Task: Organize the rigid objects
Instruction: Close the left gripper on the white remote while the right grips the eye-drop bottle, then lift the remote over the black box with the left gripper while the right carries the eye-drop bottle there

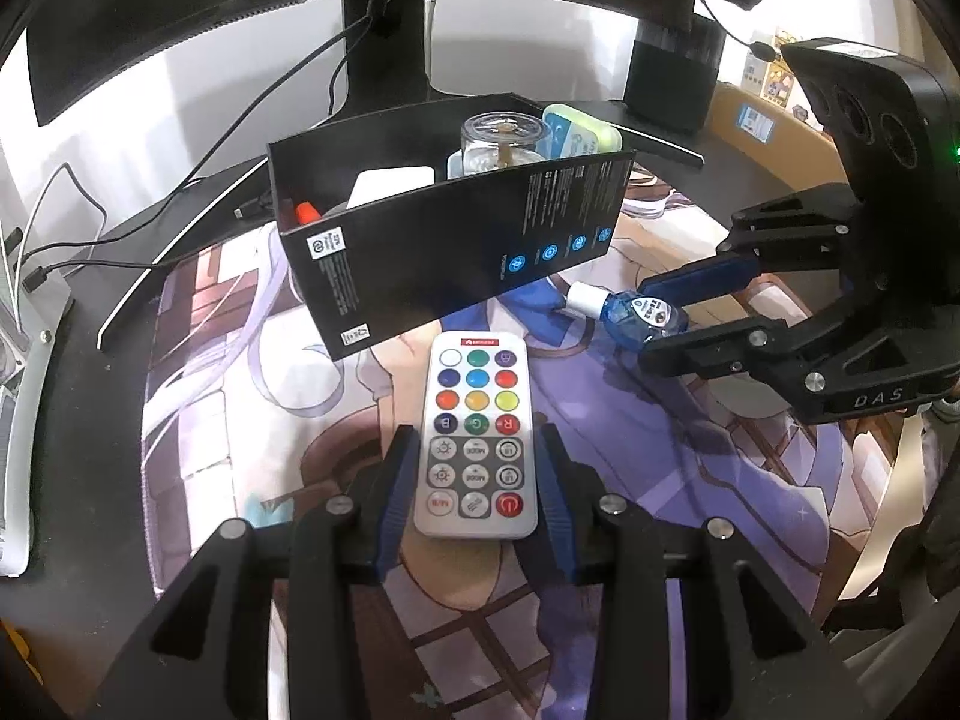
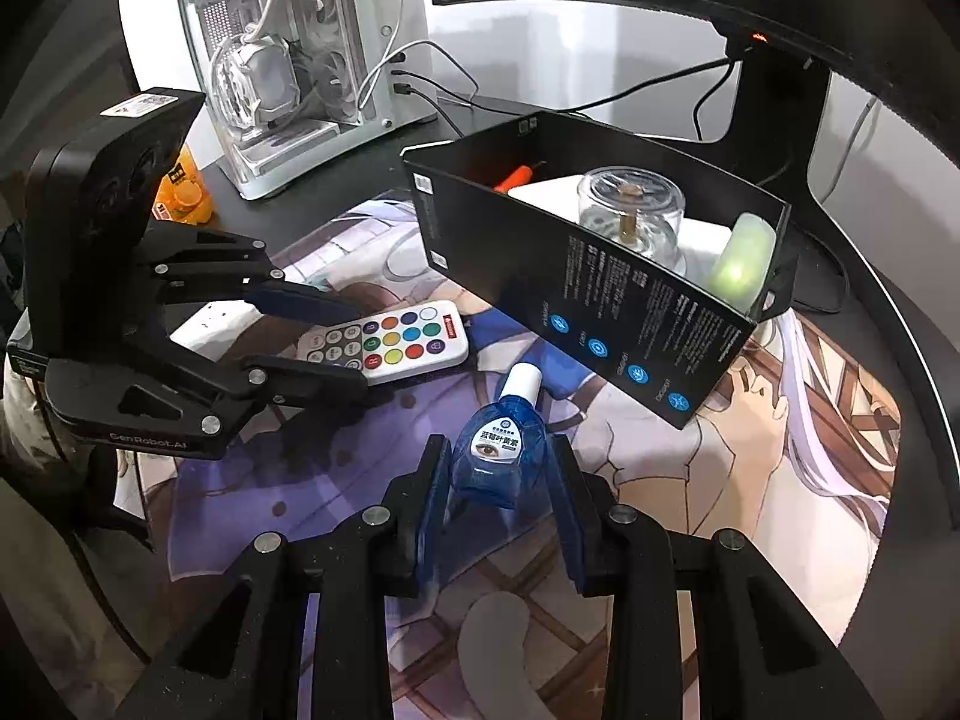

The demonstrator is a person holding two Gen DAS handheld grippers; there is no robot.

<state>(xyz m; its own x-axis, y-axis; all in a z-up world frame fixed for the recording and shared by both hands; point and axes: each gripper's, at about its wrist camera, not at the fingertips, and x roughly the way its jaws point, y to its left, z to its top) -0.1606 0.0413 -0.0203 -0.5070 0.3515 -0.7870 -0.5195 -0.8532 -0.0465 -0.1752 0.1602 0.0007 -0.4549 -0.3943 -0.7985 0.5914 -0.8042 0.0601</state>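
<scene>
1. On the printed anime-style desk mat (image 1: 690, 420) covering the dark tabletop (image 1: 102, 420), seen from the left wrist view, the left tool (image 1: 477, 468) is clamped on the lower end of a white rectangular plastic remote control with coloured round buttons (image 1: 477, 432); its blue pads are pressed against both long edges.
2. Just beyond the remote, an open black cardboard box (image 1: 456, 252) is seen, holding a clear glass jar (image 1: 501, 141), a pale green case (image 1: 579, 135), a white flat item (image 1: 390, 183) and an orange-tipped object (image 1: 306, 213).
3. To the right in the same view, the right tool (image 1: 645, 315) is closed on a small translucent blue eye-drop bottle with a white cap (image 1: 636, 312).
4. In the right wrist view, the blue bottle (image 2: 501, 456) is gripped between the right tool's (image 2: 501, 462) blue pads, cap pointing towards the black box (image 2: 600, 312).
5. At the left, the left tool (image 2: 354, 339) is shown holding the remote (image 2: 396, 339) beside the box; a white computer case (image 2: 288, 60) stands behind.
</scene>
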